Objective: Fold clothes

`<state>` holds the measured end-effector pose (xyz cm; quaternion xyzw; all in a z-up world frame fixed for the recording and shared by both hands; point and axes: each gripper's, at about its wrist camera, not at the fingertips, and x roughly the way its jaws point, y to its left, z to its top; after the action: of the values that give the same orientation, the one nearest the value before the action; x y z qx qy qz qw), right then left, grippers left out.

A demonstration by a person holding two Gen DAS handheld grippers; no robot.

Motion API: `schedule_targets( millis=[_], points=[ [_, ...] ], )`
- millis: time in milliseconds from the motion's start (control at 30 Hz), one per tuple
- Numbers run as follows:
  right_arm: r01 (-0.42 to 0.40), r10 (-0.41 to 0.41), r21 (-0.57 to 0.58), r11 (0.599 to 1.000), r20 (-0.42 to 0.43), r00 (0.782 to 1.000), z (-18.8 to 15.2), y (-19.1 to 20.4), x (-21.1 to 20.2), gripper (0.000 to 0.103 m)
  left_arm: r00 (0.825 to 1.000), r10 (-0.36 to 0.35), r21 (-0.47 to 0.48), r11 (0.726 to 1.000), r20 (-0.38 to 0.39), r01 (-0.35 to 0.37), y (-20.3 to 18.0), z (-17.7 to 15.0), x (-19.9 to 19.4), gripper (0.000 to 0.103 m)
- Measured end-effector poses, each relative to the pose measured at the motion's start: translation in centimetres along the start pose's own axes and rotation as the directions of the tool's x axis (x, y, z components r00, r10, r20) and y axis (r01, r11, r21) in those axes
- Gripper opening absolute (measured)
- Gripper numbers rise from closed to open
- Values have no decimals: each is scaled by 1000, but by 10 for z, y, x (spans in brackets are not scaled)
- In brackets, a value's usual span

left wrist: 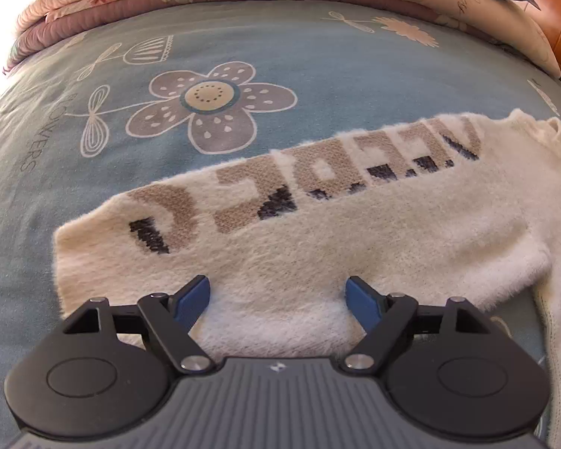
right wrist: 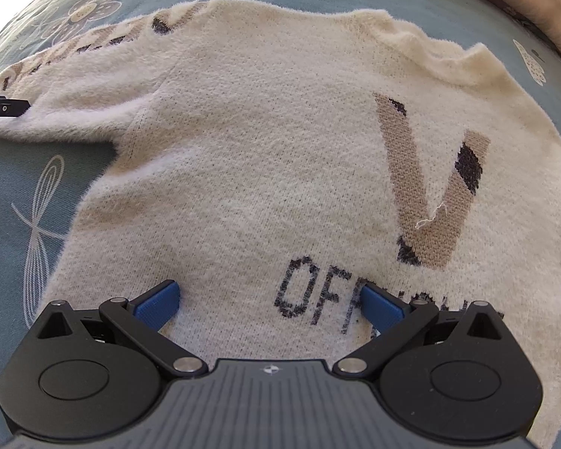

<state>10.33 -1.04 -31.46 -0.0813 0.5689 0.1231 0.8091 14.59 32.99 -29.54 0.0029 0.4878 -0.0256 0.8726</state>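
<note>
Between the left tongs (left wrist: 277,299): the fluffy sleeve (left wrist: 280,232) of the cream sweater (right wrist: 280,142) is seen, with the blue pads spread wide apart and nothing pinched.
Between the right tongs (right wrist: 269,305): the sweater's body is seen, pads likewise spread wide, the right pad lying over the dark lettering (right wrist: 310,299).
Ahead of the right tongs: a large tan V (right wrist: 426,202) is knitted into the sweater, a loose thread lying on it.
Far left of the right tongs: a black part of the left tongs is seen at the sleeve's end.
Beneath everything: the sweater is spread flat on a blue flowered bedsheet (left wrist: 213,104).
Beyond the left tongs: a folded floral quilt (left wrist: 131,0) is stacked along the bed's far edge.
</note>
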Motion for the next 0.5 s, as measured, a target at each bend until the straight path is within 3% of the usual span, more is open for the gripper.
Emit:
schedule_targets(
  millis=[67, 233, 400, 500],
  points=[
    [-14, 14, -1, 1000, 39, 999, 5, 1, -11, 102, 1000, 2, -20, 1000, -1, -2, 2, 7, -10, 78],
    [-36, 43, -48, 998, 171, 984, 34, 14, -33, 102, 993, -85, 102, 992, 81, 77, -32, 36, -16, 79],
    [2, 25, -106, 994, 252, 967, 76, 26, -6, 103, 980, -146, 159, 979, 133, 125, -67, 60, 1, 79],
    [24, 13, -156, 987, 232, 973, 90, 41, 26, 102, 973, -180, 161, 975, 147, 156, -82, 71, 6, 79]
  ],
)
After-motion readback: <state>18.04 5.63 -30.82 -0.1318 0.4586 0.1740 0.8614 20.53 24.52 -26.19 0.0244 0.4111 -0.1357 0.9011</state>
